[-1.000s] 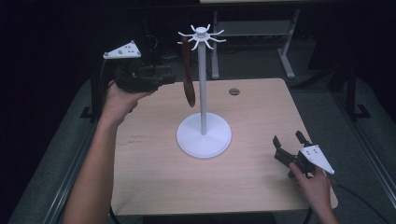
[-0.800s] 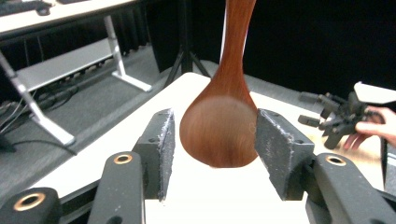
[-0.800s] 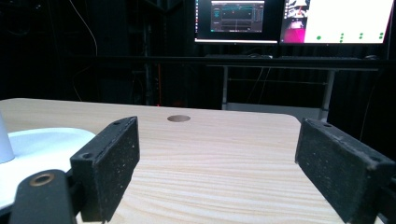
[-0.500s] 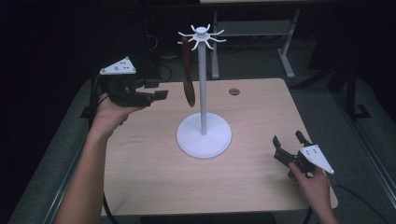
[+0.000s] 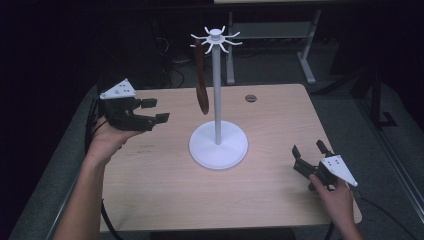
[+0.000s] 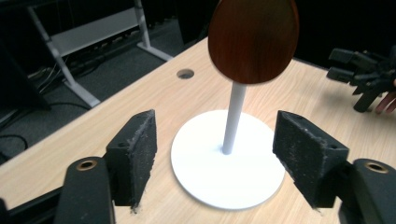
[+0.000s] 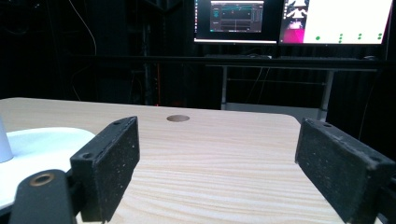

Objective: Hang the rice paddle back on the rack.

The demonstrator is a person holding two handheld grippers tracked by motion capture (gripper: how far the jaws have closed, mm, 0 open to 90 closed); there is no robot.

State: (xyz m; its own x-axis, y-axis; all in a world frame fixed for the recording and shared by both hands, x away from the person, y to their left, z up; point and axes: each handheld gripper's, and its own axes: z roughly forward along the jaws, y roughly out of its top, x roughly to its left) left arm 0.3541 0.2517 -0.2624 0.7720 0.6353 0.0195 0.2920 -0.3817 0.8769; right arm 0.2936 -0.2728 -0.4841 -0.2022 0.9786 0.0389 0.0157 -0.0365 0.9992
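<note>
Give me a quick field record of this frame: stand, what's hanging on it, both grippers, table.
stand: white rack, round base, hooks at the top, upright mid-table
hanging item: brown wooden spoon on a left-side hook, bowl down, clear of the table
left gripper: jaws have just been opening, nothing between them, apart from the spoon
right gripper: open, empty, low near the table's right front
table: light wood, round hole near the far edge
</note>
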